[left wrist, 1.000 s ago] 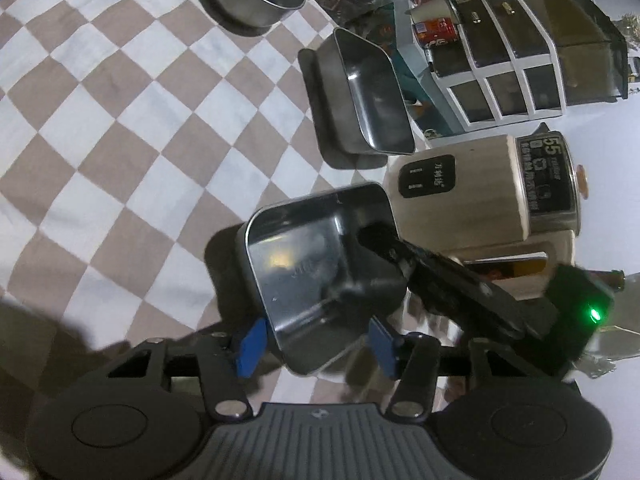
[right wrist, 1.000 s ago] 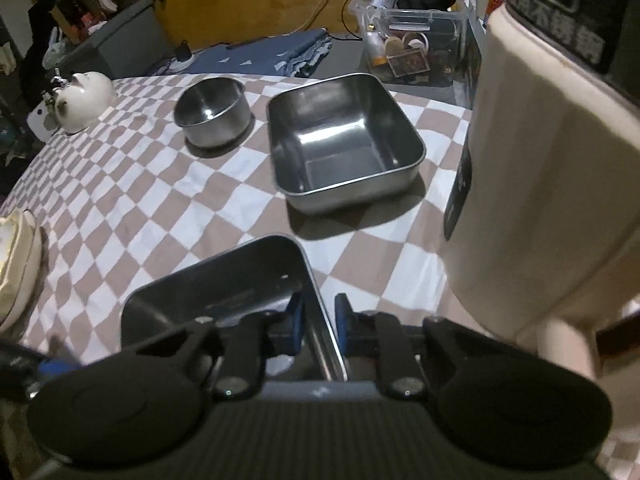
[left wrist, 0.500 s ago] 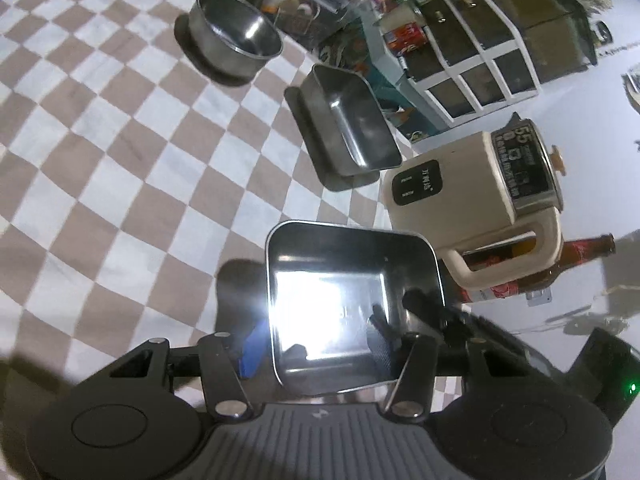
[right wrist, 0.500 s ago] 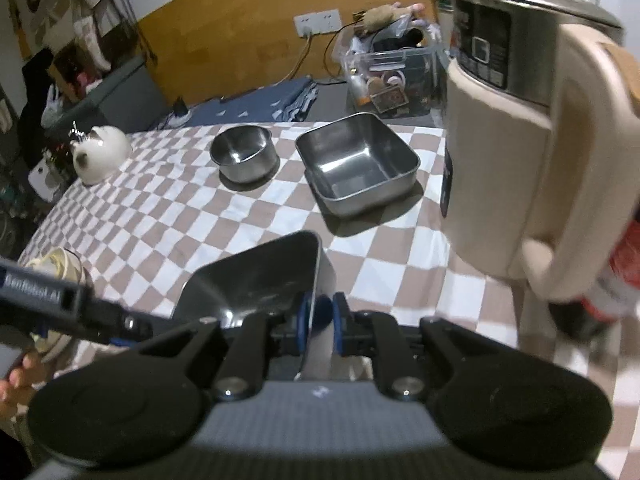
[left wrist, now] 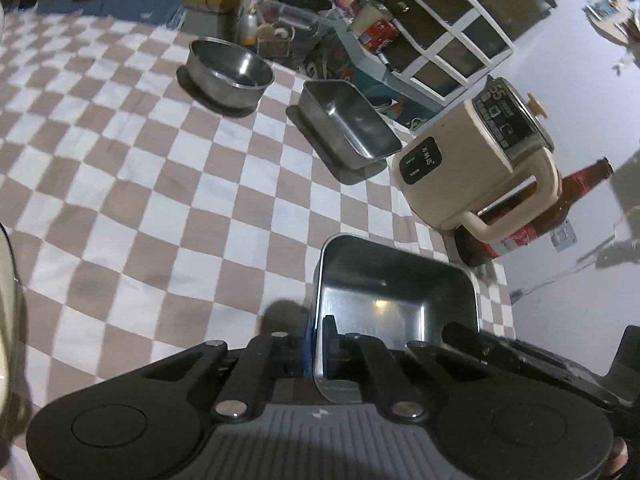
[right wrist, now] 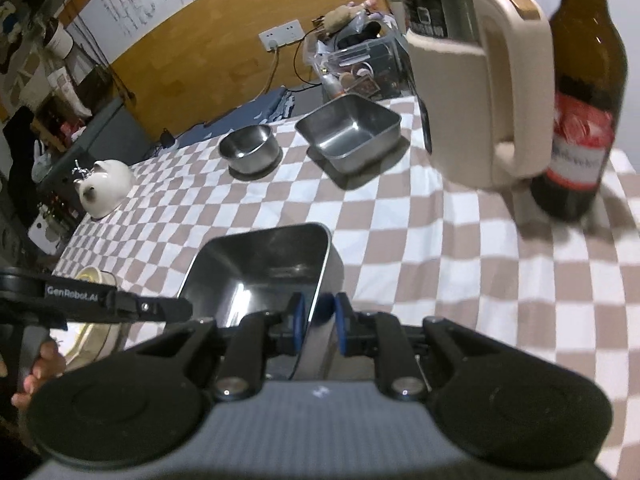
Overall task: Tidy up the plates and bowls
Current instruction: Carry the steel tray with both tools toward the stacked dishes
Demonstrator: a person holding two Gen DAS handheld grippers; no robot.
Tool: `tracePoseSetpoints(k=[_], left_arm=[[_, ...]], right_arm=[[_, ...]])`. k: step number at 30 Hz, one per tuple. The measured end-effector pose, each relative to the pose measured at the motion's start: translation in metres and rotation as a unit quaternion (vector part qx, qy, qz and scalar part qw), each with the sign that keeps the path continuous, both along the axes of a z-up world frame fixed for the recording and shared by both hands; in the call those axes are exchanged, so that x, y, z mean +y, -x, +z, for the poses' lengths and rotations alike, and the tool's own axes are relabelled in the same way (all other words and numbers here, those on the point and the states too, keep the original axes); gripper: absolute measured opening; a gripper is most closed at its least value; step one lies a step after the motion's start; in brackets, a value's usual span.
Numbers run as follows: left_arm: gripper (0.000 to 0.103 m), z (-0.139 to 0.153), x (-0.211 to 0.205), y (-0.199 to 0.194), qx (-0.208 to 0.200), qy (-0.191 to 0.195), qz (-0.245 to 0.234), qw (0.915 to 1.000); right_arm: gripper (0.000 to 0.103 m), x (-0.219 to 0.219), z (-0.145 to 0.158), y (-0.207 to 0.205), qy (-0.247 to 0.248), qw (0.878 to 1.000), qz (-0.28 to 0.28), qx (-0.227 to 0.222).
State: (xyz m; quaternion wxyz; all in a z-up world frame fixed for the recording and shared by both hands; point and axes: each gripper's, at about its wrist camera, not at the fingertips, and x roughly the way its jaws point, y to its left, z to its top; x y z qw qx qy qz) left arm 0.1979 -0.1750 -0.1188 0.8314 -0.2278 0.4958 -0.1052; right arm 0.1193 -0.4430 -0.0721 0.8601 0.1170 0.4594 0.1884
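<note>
A: Where's the steel tray (right wrist: 264, 268)?
B: Lifted, near edge — left gripper (left wrist: 318, 344) and right gripper (right wrist: 318, 320) each pinch a side wall (jaws nearly closed)
A: Target?
B: Far square tray (right wrist: 352, 132), ahead — right nearer

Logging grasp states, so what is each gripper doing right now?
Left gripper: shut on the square steel tray, clamping its left wall.
Right gripper: shut on the same tray's right wall.

Left gripper (left wrist: 318, 338) clamped on near wall of square steel tray (left wrist: 394, 296), above checkered cloth (left wrist: 132, 184).
</note>
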Motion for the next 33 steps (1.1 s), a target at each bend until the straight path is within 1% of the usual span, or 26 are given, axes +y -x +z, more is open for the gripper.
tracePoseSetpoints(k=[3, 5, 10, 16, 19, 26, 30, 33], left_arm=[[0.004, 0.004, 0.006, 0.008, -0.011, -0.004, -0.001, 0.9999], [0.004, 0.004, 0.009, 0.014, -0.011, -0.007, -0.004, 0.9999], [0.004, -0.010, 0.015, 0.025, 0.018, -0.024, -0.006, 0.9995], [0.004, -0.020, 0.025, 0.032, 0.038, -0.030, 0.009, 0.9988], [0.004, -0.024, 0.024, 0.034, 0.049, -0.037, 0.007, 0.9981], [0.004, -0.034, 0.015, 0.035, 0.068, -0.046, -0.012, 0.9966], [0.005, -0.036, 0.010, 0.036, 0.069, -0.052, -0.023, 0.9960], [0.005, -0.036, 0.010, 0.036, 0.068, -0.052, -0.024, 0.9960]], right_arm=[[0.020, 0.003, -0.003, 0.012, -0.012, 1.000, -0.002, 0.009], [0.020, 0.003, -0.005, 0.017, -0.023, 1.000, -0.005, 0.016], [0.020, 0.013, -0.017, 0.027, -0.034, 0.999, -0.005, 0.039], [0.020, 0.031, -0.031, 0.033, -0.017, 0.998, 0.020, 0.063], [0.020, 0.034, -0.033, 0.033, -0.014, 0.997, 0.026, 0.070], [0.018, 0.032, -0.037, 0.026, -0.009, 0.997, 0.014, 0.074], [0.013, 0.032, -0.051, 0.026, 0.014, 0.996, 0.012, 0.093], [0.013, 0.030, -0.056, 0.030, 0.006, 0.996, 0.003, 0.094]])
